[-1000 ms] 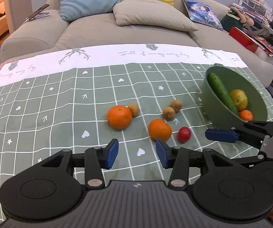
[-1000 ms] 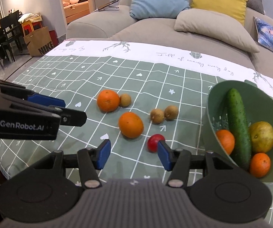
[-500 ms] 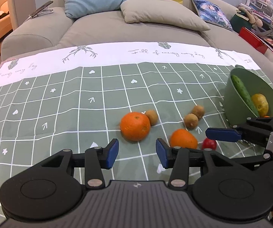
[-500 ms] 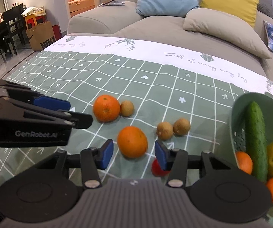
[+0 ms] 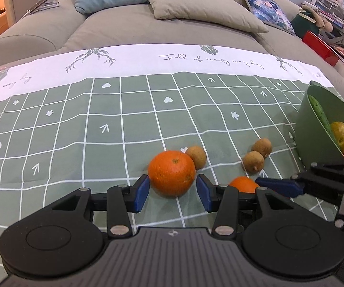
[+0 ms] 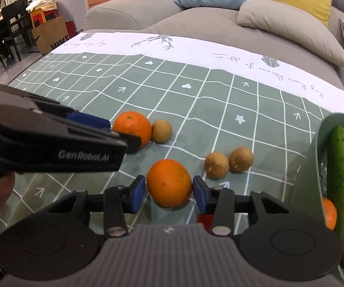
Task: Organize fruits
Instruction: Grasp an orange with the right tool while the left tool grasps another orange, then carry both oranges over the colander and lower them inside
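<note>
where both tongs hung back, oranges now sit between them.

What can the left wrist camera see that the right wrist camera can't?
Only the left wrist camera shows the red box beside the sofa. Only the right wrist camera shows the brown paper bag, the dark chairs and a red fruit tucked under the right gripper, whose jaws are closing around an orange. Both show the green bowl, cucumber and three small brown fruits.
</note>
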`<state>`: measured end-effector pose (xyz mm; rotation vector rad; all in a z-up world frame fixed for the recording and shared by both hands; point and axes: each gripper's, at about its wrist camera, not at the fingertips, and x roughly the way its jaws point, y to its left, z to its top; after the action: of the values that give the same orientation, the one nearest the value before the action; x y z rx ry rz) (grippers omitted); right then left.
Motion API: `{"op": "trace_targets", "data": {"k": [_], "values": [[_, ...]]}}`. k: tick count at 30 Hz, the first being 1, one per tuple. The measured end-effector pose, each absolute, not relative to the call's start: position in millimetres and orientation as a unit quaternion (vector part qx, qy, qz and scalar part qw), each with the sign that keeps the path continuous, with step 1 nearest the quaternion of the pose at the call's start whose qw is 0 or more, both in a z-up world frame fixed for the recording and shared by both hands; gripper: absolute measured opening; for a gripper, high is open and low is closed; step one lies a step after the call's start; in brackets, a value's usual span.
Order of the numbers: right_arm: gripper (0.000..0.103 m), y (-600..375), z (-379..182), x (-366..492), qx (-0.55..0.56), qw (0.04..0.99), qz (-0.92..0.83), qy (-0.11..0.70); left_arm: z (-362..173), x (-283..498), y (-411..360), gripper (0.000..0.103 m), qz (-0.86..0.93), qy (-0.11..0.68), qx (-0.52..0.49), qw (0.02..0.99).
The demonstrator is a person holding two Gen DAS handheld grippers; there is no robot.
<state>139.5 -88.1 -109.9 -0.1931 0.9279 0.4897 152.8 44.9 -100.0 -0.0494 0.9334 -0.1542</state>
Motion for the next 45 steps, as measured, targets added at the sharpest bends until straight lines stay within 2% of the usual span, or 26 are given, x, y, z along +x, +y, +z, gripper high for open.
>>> {"op": "trace_targets", "data": {"k": [7, 15, 28, 45], "values": [[0.038, -88.6, -110.6, 141.7, -0.093, 0.86, 0.236, 0.443, -102.8, 163.8, 44.0, 0.053, -0.075, 0.45, -0.023, 0.889], [0.037, -89.5, -106.1, 139.7, -0.091, 0.86, 0.239, 0.442, -99.7, 158.6, 45.0, 0.047, -0.074, 0.452, -0.029, 0.889], [0.037, -109.6, -68.0, 106.4, -0.093, 0.873, 0.254, 0.406, -53.0, 103.3, 45.4, 0.047, -0.079, 0.432, -0.069, 0.896], [0.037, -195.3, -37.7, 70.5, -0.085, 0.888, 0.203, 0.404, -19.4, 88.9, -29.1, 0.047, -0.162, 0.432, -0.071, 0.885]]}}
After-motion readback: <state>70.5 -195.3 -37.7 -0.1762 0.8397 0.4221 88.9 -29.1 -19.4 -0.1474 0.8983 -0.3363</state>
